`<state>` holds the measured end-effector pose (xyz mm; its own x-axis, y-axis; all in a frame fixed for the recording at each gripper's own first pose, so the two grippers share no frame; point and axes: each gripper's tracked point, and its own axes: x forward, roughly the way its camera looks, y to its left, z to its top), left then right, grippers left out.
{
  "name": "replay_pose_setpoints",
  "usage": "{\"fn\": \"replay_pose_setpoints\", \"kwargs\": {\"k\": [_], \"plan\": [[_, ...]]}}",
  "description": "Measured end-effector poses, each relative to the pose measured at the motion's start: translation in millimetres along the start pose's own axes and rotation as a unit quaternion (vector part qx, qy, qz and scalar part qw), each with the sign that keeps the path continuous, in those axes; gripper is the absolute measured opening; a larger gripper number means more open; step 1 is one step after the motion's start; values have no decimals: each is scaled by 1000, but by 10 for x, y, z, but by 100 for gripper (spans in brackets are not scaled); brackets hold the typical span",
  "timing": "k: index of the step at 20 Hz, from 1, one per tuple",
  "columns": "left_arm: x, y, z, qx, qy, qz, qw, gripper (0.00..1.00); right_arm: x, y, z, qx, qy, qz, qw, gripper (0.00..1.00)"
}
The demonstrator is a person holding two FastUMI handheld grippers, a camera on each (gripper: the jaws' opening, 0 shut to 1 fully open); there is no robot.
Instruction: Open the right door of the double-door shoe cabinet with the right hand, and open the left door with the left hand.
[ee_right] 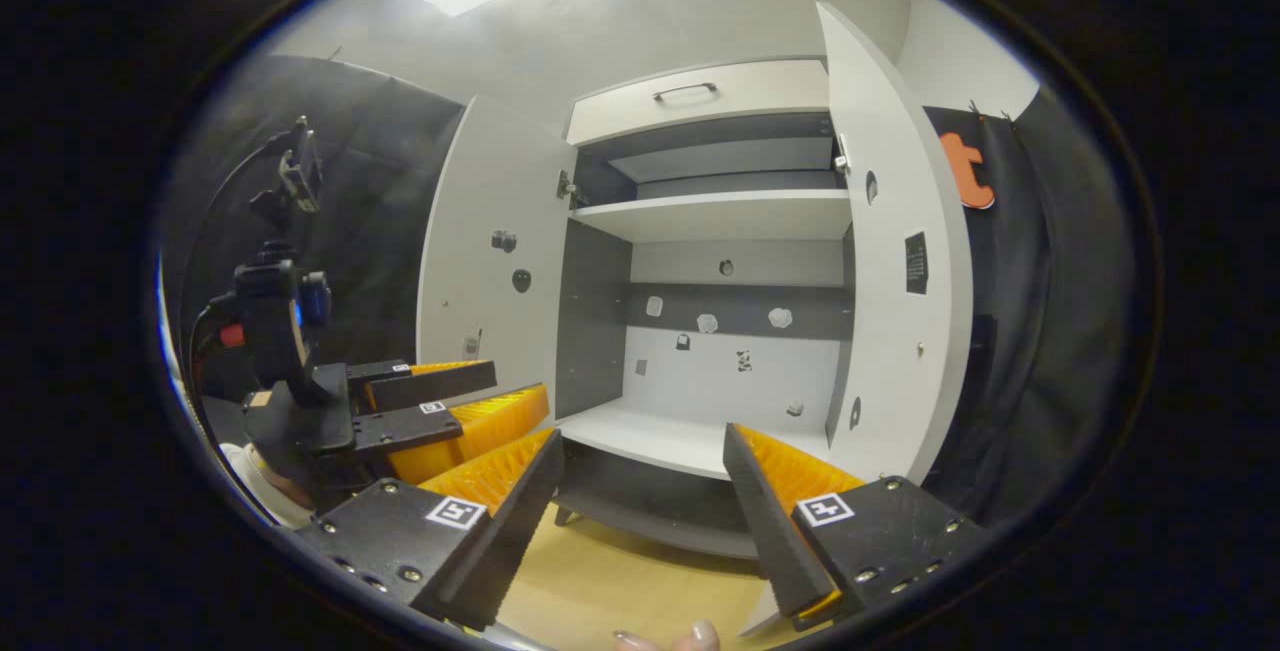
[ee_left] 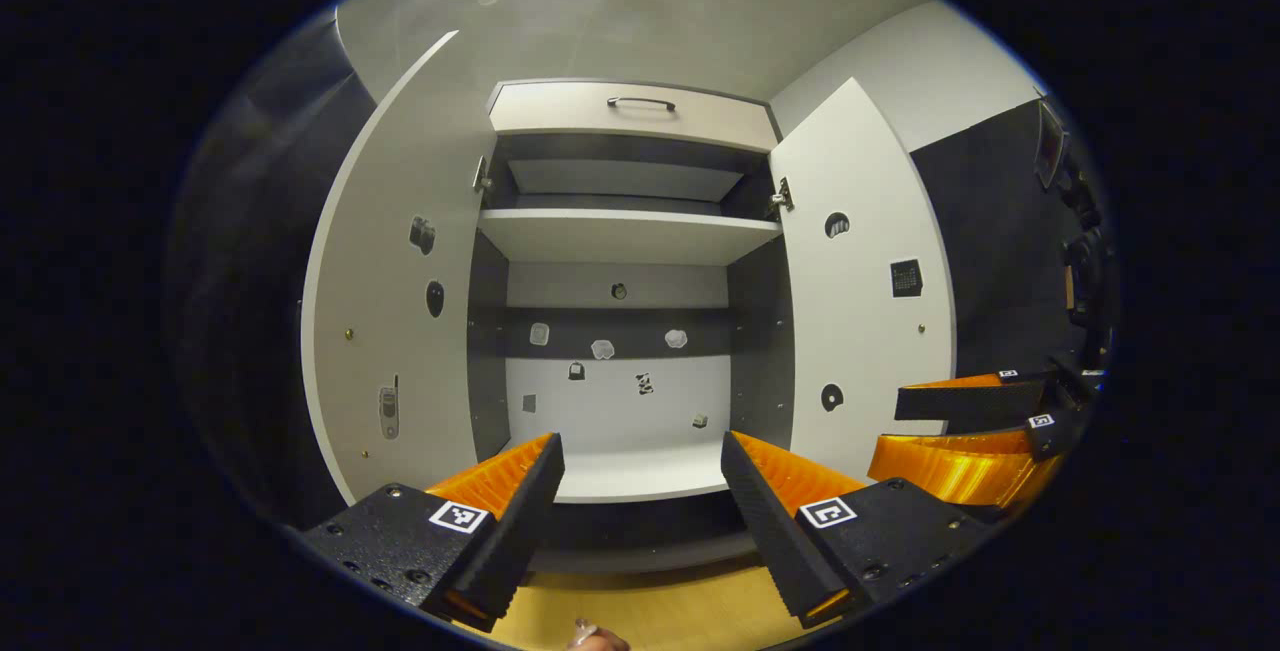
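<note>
White panels told most of the story: the shoe cabinet (ee_left: 625,231) sat in the middle of the left gripper view with both leaves swung out toward you, the left door (ee_left: 395,291) fanned across the left-centre of the frame and the right door (ee_left: 865,281) standing open at right-centre. Between them you could see straight in to the shelf (ee_left: 625,236) and the bare floor of the lower bay, with the drawer front (ee_left: 630,111) and its handle closed above. Your left gripper (ee_left: 640,501) hung at the bottom of that frame with its jaws spread wide and nothing between them, clear of the cabinet. In the right gripper view the right gripper (ee_right: 640,506) stood the same way, jaws wide apart and empty, aimed at the open bay from a little to the right, so the right door rose tall through the upper right of the frame. At the left edge of that view you could also make out the left gripper, level with your right one and well short of the left door. Judging by how the doors lay, both opening steps looked done and you were at the close of the task. I reckon the next move asked only that you draw both grippers back without brushing either door.
</note>
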<state>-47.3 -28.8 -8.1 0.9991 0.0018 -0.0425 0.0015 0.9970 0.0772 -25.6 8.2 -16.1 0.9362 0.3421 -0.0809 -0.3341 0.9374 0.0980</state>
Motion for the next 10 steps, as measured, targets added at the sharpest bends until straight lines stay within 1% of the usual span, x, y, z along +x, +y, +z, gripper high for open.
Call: {"fn": "replay_pose_setpoints", "kwargs": {"k": [1,4,8,10], "plan": [[26,32,-19,-3,3,5,1000,97,23,2,-15,0,0,0,1000,97],[58,6,-46,-16,7,-3,1000,97,86,6,-51,2,4,2,1000,97],[102,32,-44,-12,6,0,1000,97,151,-1,-78,1,7,2,1000,97],[124,20,-44,-13,5,-4,1000,97,177,-9,-92,0,8,1,1000,97]]}}
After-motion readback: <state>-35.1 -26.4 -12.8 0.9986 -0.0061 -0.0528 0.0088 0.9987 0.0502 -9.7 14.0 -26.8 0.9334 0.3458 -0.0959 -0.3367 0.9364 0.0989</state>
